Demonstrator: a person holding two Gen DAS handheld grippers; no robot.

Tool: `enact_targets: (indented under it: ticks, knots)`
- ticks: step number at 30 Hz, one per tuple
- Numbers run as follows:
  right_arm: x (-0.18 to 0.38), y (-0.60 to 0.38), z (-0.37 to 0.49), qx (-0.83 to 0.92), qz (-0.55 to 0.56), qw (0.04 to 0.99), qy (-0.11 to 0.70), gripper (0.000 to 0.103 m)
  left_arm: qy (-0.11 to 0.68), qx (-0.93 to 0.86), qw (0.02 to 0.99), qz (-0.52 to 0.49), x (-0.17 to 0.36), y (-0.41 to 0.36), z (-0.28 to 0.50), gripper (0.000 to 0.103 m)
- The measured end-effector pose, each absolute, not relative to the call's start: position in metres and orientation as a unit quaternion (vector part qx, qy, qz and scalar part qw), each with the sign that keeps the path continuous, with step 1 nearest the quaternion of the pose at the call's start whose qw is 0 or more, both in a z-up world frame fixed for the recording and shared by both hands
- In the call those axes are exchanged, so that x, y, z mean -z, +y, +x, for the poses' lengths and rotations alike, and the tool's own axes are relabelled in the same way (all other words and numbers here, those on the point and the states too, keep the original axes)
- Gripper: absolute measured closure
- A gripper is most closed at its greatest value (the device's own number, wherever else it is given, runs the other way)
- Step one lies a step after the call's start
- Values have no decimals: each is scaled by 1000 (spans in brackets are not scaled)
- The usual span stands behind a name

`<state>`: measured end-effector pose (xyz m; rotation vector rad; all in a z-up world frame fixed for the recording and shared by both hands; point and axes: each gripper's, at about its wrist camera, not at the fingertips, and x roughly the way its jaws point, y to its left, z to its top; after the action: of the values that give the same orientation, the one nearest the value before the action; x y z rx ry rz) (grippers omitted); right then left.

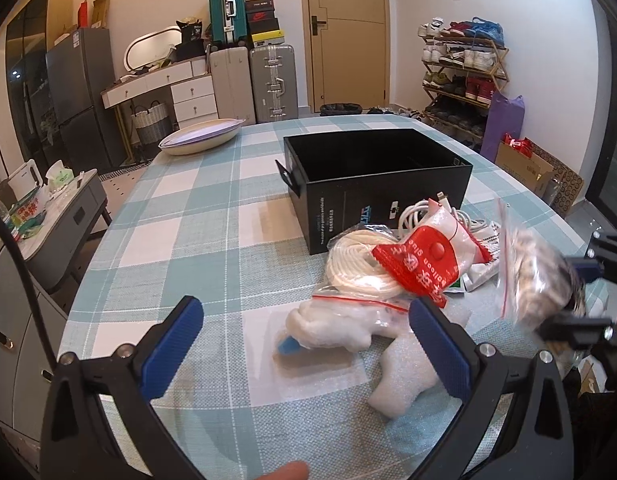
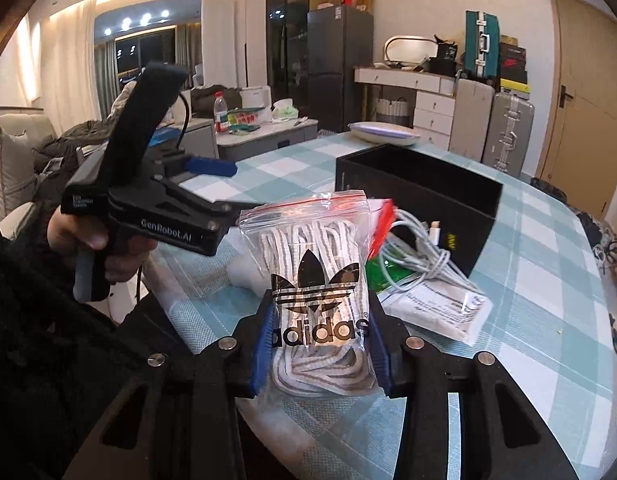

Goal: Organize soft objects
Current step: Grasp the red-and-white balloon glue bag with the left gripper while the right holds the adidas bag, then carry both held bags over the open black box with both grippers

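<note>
Gripping a clear zip bag of white laces (image 2: 318, 280) in the right claw (image 2: 320, 344), clenched on the bag's lower half just under the printed trefoil; holding it upright above the checked counter (image 2: 528, 280), red zip seal at the top, long axis running bottom to top and leaning slightly away from the lens; appearing blurred at the right edge in the left wrist view, so likely in motion.

Hovering with the left claw (image 1: 304, 344) spread wide and released, grasping nothing, low over a bag of white fluffy stuffing (image 1: 336, 328) lying flat on the counter; sitting just behind it, a coil of cream cord in a zip bag (image 1: 360, 268), a red-and-white packet (image 1: 424, 256) resting across that coil, and a loose white cable (image 1: 428, 212) touching the front of the black box (image 1: 372, 176).

Standing open-topped and apparently empty, the box looking like the likely destination; judging the step as carrying the lace bag over to it.

Doing it well: keeping the squeeze firm, since slick film over loose laces could slide out; clearing the box's near wall before lowering; turning the bag so its long axis matches the box's longer side; letting go only once low inside, so it lies flat and leaves room for the rest.
</note>
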<state>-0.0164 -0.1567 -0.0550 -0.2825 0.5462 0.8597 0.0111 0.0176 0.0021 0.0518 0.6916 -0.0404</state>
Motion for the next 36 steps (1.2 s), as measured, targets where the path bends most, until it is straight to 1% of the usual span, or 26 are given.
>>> enact_targets:
  ticks: [5, 13, 17, 19, 21, 22, 23, 25, 26, 36]
  knots:
    - [46, -169, -10, -375, -112, 886, 250, 62, 336, 43, 940, 48, -1, 3, 10, 1]
    - [47, -180, 7, -331, -83, 902, 266, 62, 313, 81, 939, 119, -3, -35, 16, 2]
    - [49, -182, 12, -321, -76, 904, 272, 62, 313, 95, 934, 140, -3, -49, 24, 9]
    - [50, -182, 13, -319, -73, 904, 275, 62, 315, 102, 932, 150, -2, -54, 27, 14]
    - [51, -182, 14, -320, -70, 903, 278, 62, 321, 109, 927, 159, 1, -58, 31, 28]
    - [52, -182, 14, -319, -69, 903, 279, 62, 326, 115, 925, 161, 2, -60, 32, 32]
    - [52, -182, 15, -320, -67, 903, 279, 62, 330, 119, 923, 161, 3, -61, 34, 41]
    - [52, -181, 14, -320, -67, 903, 279, 62, 331, 123, 922, 156, 3, -61, 33, 45]
    - [52, -181, 14, -321, -67, 903, 279, 62, 331, 129, 923, 149, 1, -59, 33, 50]
    - [42, -171, 12, -319, -64, 909, 261, 62, 318, 121, 938, 65, -25, -25, 27, 52]
